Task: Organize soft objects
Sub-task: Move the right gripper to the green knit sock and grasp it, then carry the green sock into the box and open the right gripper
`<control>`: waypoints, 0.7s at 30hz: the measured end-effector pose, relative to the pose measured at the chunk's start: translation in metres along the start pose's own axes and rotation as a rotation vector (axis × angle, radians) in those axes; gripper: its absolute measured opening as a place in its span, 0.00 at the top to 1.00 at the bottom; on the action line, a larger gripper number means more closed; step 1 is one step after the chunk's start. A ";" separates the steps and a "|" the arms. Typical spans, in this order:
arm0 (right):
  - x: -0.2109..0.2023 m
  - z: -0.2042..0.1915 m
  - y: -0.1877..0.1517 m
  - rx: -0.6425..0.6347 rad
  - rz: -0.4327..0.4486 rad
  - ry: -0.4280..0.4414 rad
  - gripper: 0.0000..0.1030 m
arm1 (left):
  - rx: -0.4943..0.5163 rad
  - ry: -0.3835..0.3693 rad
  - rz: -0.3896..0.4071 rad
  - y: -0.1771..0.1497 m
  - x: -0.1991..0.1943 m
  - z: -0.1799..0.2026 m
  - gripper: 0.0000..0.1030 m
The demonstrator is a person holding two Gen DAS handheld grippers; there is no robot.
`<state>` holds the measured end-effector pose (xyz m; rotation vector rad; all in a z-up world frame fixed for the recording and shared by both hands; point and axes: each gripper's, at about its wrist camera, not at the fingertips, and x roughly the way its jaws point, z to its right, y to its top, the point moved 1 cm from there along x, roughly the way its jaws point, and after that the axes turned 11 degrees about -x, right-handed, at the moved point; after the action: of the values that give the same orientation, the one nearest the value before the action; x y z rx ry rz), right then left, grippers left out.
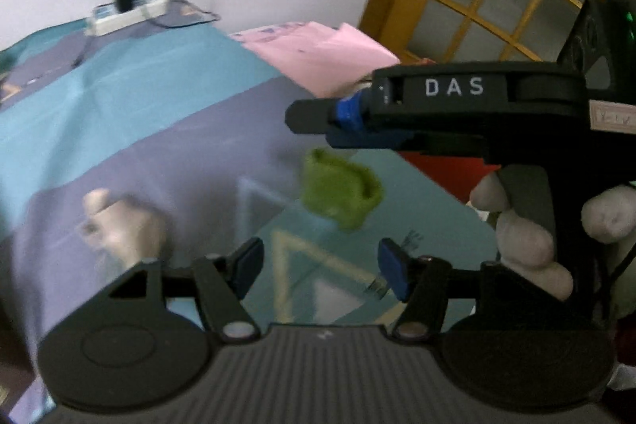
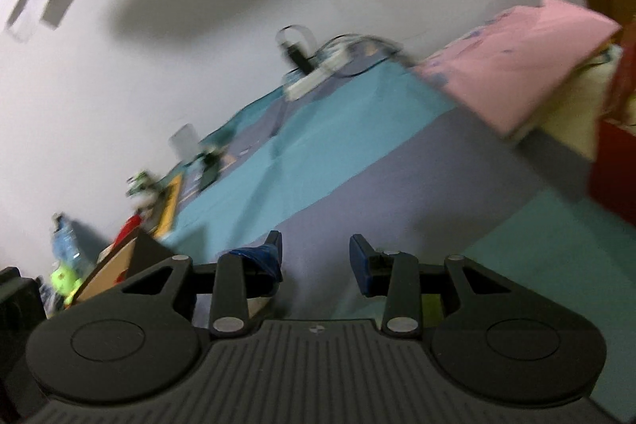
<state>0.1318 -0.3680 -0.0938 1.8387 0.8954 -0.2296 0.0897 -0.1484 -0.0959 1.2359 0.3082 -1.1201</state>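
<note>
Item 1, left gripper (image 1: 320, 267): black two-finger tool with blue pads, nearest the lens, jaws standing wide and holding nothing, pointing down at the patterned bed cover.

Item 2, right gripper (image 1: 308, 118): black tool lettered DAS, a gloved hand (image 1: 528, 237) gripping its handle, crossing the left wrist view from the right. In its own view (image 2: 316, 257) the jaws are standing apart, nothing between them.

Item 3, small green soft cloth piece (image 1: 340, 193): crumpled, blurred, showing just below the right gripper's tip; whether it is lying on the cover or dropping cannot be told.

Item 4, pale beige soft toy-like lump (image 1: 119, 229): lying on the purple band of the cover, left of the left gripper's fingers, blurred.

Item 5, folded pink fabric (image 1: 318, 54): sitting at the far edge of the teal, purple and green sheet (image 1: 139, 106).

Item 6, white power strip with black plug (image 1: 127, 12): by the wall, well apart.

Handling note, judged: the left gripper seems to be lining up on a soft piece. Centre the open jaws over the bulk, press slightly into the cover, close gently, avoid pinching the sheet.
</note>
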 end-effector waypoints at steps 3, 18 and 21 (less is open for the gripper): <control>0.000 0.021 -0.003 0.026 -0.016 -0.048 0.80 | 0.017 -0.021 -0.019 0.010 0.025 0.016 0.38; 0.022 0.044 -0.020 0.147 -0.200 0.141 0.79 | 0.105 -0.014 -0.044 0.018 0.092 0.046 0.59; 0.021 0.027 -0.017 0.112 -0.199 0.174 0.79 | 0.105 0.003 -0.017 0.017 0.083 0.046 0.60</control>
<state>0.1424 -0.3783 -0.1294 1.8938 1.2109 -0.2507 0.1258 -0.2312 -0.1286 1.3303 0.2651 -1.1610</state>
